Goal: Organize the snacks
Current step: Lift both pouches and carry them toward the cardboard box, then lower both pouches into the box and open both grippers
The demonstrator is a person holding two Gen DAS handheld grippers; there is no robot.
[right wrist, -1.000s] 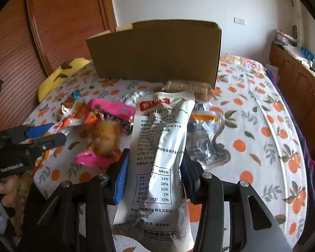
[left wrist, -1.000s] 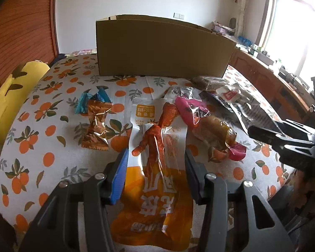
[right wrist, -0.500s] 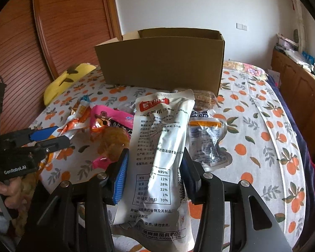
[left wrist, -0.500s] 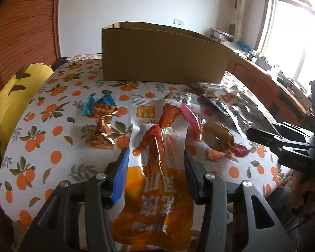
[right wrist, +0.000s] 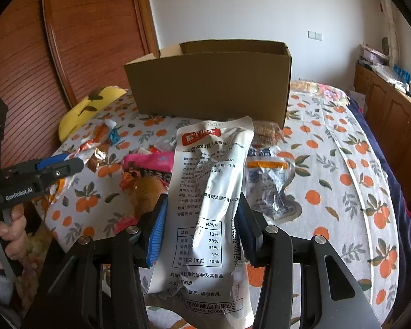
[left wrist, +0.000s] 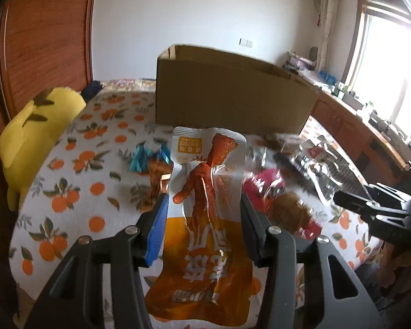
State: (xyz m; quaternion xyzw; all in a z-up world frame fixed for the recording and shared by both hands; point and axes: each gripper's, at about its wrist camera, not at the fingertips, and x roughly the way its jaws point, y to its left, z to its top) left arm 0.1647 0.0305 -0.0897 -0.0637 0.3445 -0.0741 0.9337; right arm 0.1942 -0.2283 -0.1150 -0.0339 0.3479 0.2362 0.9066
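Observation:
My left gripper is shut on an orange-and-white snack pouch and holds it off the table, its top edge in front of the open cardboard box. My right gripper is shut on a white pouch with a red label, also held up, short of the same cardboard box. Each gripper shows in the other's view: the right gripper at the right edge, the left gripper at the left with a hand on its handle.
Loose snacks lie on the orange-print tablecloth: a pink pack, a wrapped bun, a clear pouch, a teal-and-copper wrapper. A yellow cushion sits at the left edge, a wooden cabinet at the right.
My left gripper has risen with the orange pouch, which now hangs clear of the cloth. The right gripper has lifted its white pouch a little; the box's inside now shows.

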